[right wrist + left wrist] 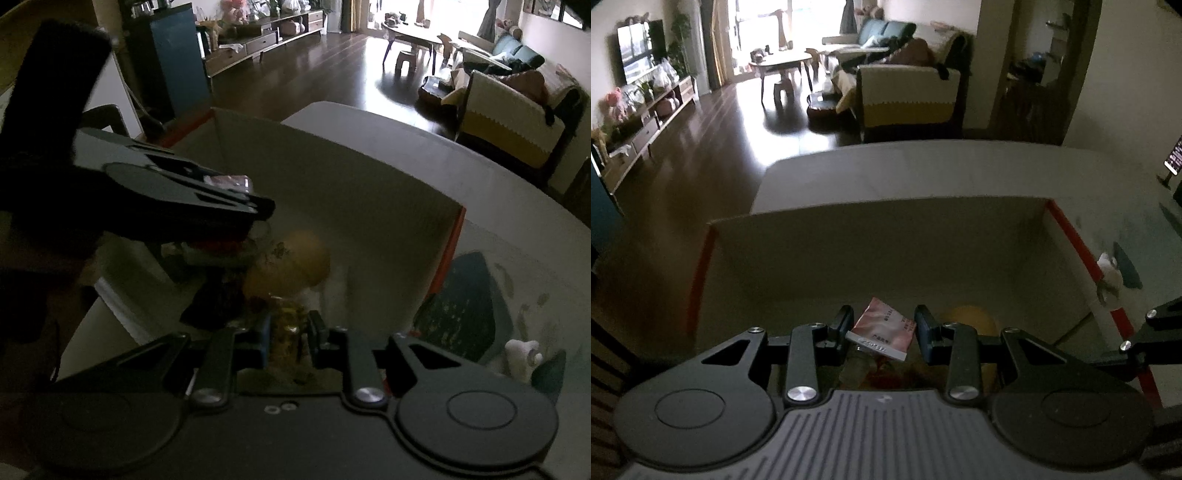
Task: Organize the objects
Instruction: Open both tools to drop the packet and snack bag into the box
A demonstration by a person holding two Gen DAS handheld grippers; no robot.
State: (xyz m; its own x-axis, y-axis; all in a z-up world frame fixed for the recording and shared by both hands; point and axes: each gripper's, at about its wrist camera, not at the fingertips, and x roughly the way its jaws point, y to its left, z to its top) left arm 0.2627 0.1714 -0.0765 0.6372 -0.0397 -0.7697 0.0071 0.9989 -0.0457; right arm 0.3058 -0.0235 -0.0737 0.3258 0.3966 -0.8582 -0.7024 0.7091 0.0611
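An open cardboard box (879,236) with red edges stands on the table below both grippers. My left gripper (882,326) is over the box and shut on a pink packet (886,325) with a white edge, held tilted between the fingers. The right wrist view shows that gripper (258,206) from the side, with the pink packet (227,182) at its tips. My right gripper (290,334) is shut on a small clear item with yellowish contents (286,328), low over the box (332,177). A round yellow object (295,258) lies inside among dark, unclear items.
A small white object (522,354) lies on the pale table (923,166) right of the box, beside a dark green patch (461,306). A lit phone on a stand (1174,158) stands at the table's far right. Behind are dark floor, sofa and coffee table.
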